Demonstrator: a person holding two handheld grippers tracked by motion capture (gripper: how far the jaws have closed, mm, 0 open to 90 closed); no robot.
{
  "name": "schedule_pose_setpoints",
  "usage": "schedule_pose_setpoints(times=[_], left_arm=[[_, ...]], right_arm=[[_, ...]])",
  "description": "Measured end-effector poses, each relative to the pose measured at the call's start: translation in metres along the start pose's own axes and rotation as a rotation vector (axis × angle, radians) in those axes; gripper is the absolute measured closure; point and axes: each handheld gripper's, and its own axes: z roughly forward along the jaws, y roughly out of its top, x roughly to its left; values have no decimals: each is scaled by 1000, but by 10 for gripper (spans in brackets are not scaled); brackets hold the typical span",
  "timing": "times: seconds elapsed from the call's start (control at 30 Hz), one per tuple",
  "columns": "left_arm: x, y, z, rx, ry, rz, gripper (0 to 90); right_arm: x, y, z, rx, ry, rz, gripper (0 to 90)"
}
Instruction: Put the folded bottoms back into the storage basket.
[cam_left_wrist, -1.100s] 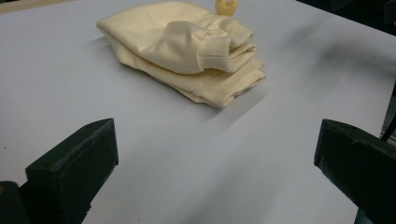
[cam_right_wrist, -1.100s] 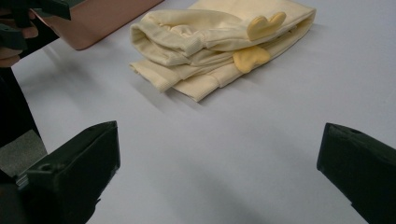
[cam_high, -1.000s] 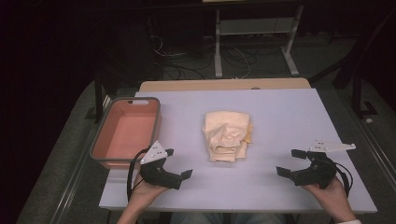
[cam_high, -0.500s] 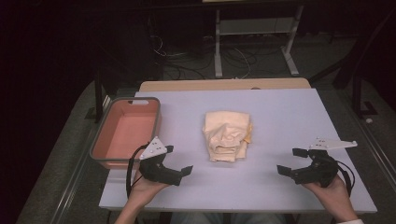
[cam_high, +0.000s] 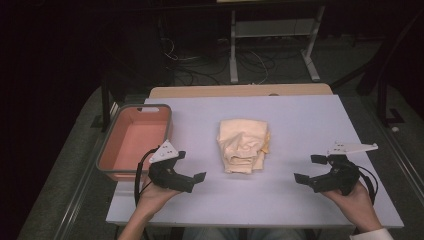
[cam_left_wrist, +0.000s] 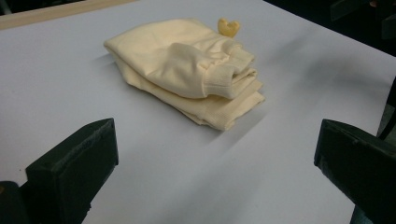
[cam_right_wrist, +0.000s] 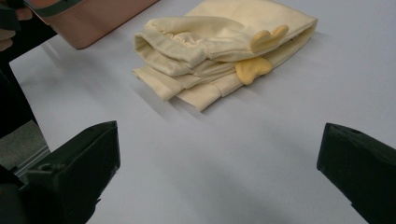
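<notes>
Folded pale-yellow garment (cam_high: 243, 145) sits mid-worktop (cam_high: 300, 120), roughly centred between the two grippers and touching neither. It's a soft knit, folded into a compact stack of several layers; the left gripper view shows a ribbed cuff (cam_left_wrist: 223, 78) rolled over at the near end, with flat ribbed hems stacked under it. Darker yellow shaped pieces (cam_right_wrist: 253, 69) stick out of the fold on one side, one lying on the worktop and another just above it; can't tell what they are. Top surface is wrinkled, and the edges don't line up cleanly. Left gripper (cam_high: 192, 170) is held low over the near-left part of the worktop, jaws wide apart with nothing between them, aimed toward the garment. Right gripper (cam_high: 309, 168) is at the near-right, likewise spread wide and empty, also facing the garment. Both gripper views confirm it: black jaws at the frame's lower corners, bare white worktop in the gap, garment ahead and well clear of them. A pinkish-red bin (cam_high: 134, 141) with a grey rim stands at the left edge of the worktop, just beyond the left gripper; its inside looks empty. A hand (cam_high: 152, 196) grips the left unit from below, and the other hand (cam_high: 356, 200) grips the right.
</notes>
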Motion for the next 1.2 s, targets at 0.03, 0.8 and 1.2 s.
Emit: schedule_pose_setpoints(times=[0.03, 0.8, 1.2], left_arm=[[0, 0, 0, 0, 0, 0, 0], [13, 32, 8, -23, -3, -25, 0], [21, 42, 17, -24, -5, -46, 0]], right_arm=[[0, 2, 0, -1, 0, -5, 0], [0, 34, 20, 23, 31, -32, 0], [-1, 44, 38, 48, 58, -24, 0]])
